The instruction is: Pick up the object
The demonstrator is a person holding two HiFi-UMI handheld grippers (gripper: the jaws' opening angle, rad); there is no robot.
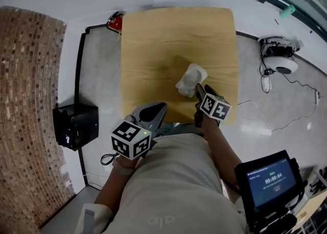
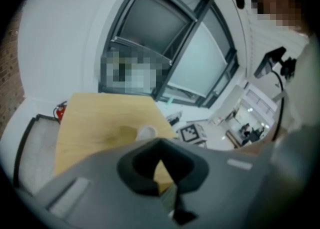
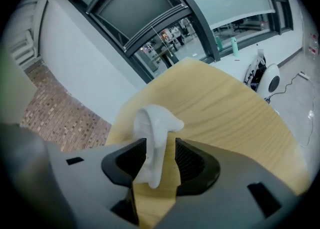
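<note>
R tongs (image 3: 161, 147) round obj (image 3: 153, 125); wood table (image 3: 225, 108), brick wall (image 3: 55, 110)

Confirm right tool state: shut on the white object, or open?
Open. In the right gripper view the right tool has its jaws apart around the white object; bare table shows between it and one jaw.

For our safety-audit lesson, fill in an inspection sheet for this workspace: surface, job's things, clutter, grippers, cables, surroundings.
Surface: wooden table, plain wood top.
Job's things: white object on the table, toward its near edge.
Clutter: nothing seen.
Grippers: right gripper open, jaws either side of the white object; left gripper shut, empty, at the table's near edge.
Cables: white cable across the floor at right; black cables by the white device.
Surroundings: red fire extinguisher, black box, timer screen.
</note>
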